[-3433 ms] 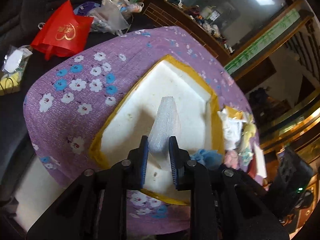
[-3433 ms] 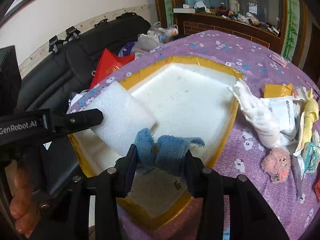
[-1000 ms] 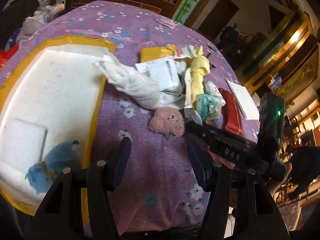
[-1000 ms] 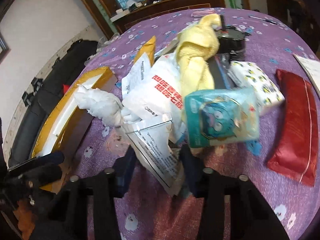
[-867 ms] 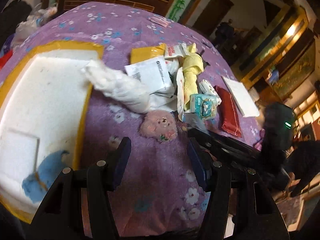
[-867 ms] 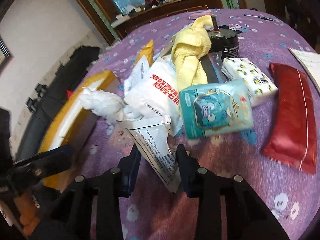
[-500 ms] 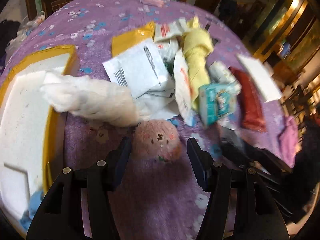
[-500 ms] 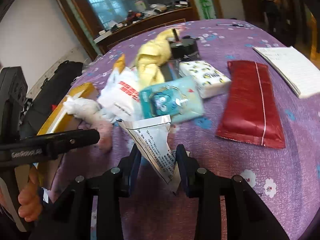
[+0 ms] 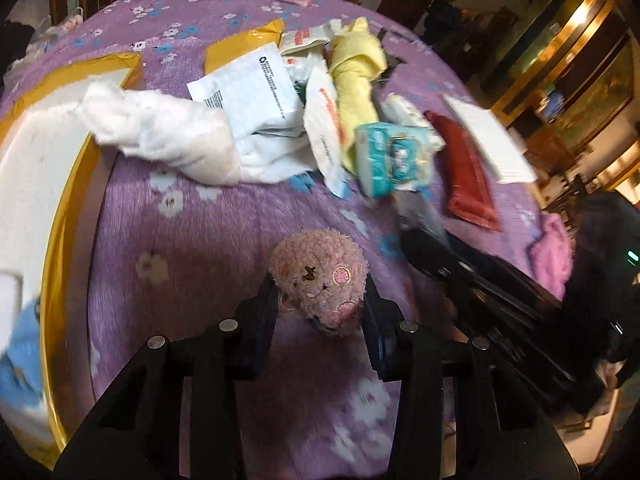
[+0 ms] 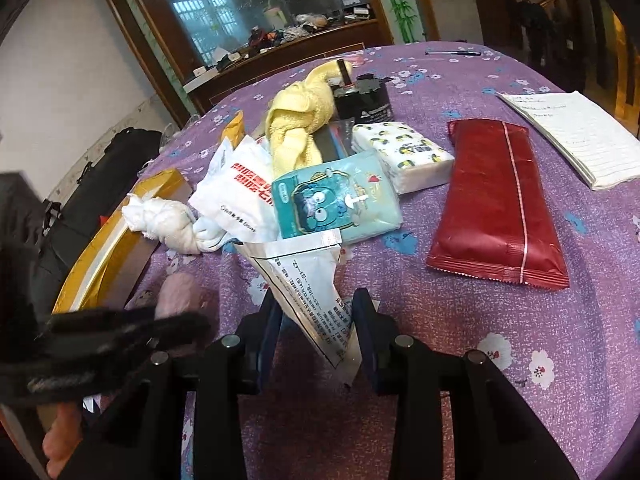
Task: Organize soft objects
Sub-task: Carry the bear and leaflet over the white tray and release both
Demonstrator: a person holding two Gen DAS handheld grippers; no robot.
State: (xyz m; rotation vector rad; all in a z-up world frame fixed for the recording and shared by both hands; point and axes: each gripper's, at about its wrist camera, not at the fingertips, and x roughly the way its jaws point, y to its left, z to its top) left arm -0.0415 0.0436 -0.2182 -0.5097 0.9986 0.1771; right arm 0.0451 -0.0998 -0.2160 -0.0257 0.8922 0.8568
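The jaws of the left gripper (image 9: 320, 312) stand wide, one on each side of a small pink plush toy (image 9: 318, 280) that lies on the purple flowered tablecloth (image 9: 200, 240); whether the pads touch its fur cannot be told. The toy is round and fuzzy, with rosy embroidered cheeks and a dark stitched mark on its face. The jaws of the right gripper (image 10: 316, 316) are narrowed onto a clear printed plastic bag (image 10: 308, 280), whose wide end fans out above them. Beyond the toy lies a heap: a knotted white cloth (image 9: 160, 132) resting partly on the rim of a yellow-taped foam tray (image 9: 60, 216), white mailer bags (image 9: 248, 92), a twisted yellow towel (image 10: 300, 128), a teal tissue pack (image 10: 336, 200), a patterned tissue pack (image 10: 404, 152) and a red packet (image 10: 496, 204). A blue cloth (image 9: 18, 356) lies inside the tray at its near end.
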